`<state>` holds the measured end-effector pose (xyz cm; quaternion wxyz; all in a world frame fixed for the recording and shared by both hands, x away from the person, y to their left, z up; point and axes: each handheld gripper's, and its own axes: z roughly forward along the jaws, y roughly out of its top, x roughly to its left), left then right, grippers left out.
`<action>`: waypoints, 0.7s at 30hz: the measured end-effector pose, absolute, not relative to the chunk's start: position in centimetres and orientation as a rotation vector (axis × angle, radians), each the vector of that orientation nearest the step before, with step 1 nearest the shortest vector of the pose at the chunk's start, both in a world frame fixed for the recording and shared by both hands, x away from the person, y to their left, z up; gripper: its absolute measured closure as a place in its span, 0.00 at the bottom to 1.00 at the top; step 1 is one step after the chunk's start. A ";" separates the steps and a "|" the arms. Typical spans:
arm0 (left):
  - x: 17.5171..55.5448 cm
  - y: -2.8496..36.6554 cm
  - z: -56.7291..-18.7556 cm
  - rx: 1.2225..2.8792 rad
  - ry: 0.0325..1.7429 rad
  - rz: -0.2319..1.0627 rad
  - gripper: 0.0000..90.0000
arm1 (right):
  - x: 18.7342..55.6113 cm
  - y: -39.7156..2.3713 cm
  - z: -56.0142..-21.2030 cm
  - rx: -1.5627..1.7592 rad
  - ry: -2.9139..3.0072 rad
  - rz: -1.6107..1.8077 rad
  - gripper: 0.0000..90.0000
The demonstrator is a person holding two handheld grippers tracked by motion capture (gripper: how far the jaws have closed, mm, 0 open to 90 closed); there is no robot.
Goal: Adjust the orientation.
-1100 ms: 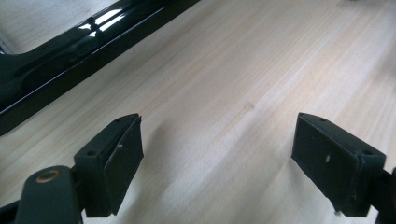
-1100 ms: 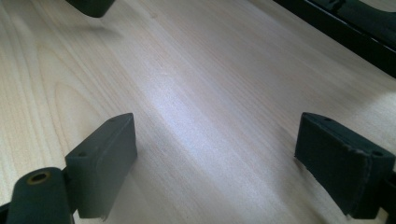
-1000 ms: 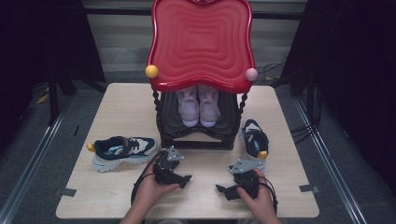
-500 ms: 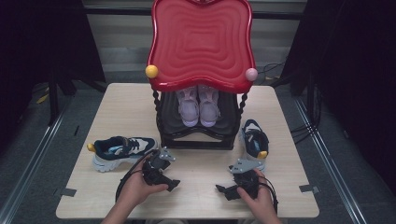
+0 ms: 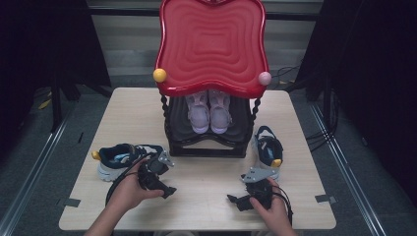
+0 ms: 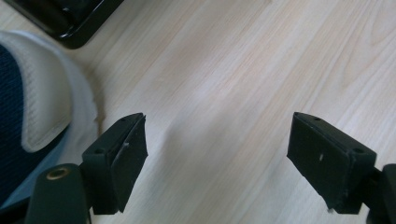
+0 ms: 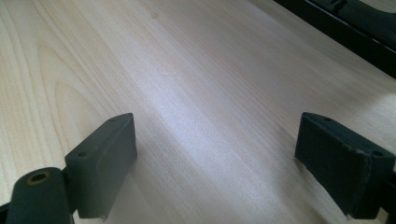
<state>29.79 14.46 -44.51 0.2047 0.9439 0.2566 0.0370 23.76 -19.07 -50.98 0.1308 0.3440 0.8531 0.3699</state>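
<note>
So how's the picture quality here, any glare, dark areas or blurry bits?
High view: the table is evenly lit, the surroundings fall nearly black, and the red tray shows a soft sheen. Left gripper view: the wood is sharp, while the sneaker at the edge is close and soft. Right gripper view: a pale band of glare runs across the wood, and the black rack base is dim.
</note>
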 end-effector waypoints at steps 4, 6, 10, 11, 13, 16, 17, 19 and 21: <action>30.0 14.9 -43.7 2.674 0.689 0.079 0.24 | 23.8 -19.1 -51.0 0.997 2.479 1.074 0.13; 30.2 15.0 -43.3 2.697 0.668 0.074 0.25 | 23.8 -19.1 -51.0 0.996 2.479 1.074 0.13; 30.5 15.3 -42.7 2.721 0.654 0.068 0.25 | 23.8 -19.1 -51.0 0.995 2.480 1.074 0.13; 30.6 15.3 -42.5 2.730 0.657 0.077 0.25 | 23.8 -19.1 -51.0 0.997 2.480 1.074 0.13; 30.8 15.6 -42.0 2.746 0.652 0.076 0.25 | 23.8 -19.1 -51.0 0.997 2.480 1.074 0.13; 31.1 16.1 -41.5 2.752 0.664 0.073 0.25 | 23.8 -19.1 -51.0 0.996 2.479 1.073 0.13; 31.2 16.3 -41.3 2.762 0.669 0.075 0.25 | 23.8 -19.1 -51.0 0.994 2.478 1.073 0.13; 31.4 16.6 -40.9 2.753 0.681 0.084 0.25 | 23.8 -19.1 -51.0 0.994 2.479 1.073 0.13; 31.6 16.9 -40.6 2.765 0.686 0.082 0.25 | 23.8 -19.1 -51.0 0.994 2.479 1.073 0.13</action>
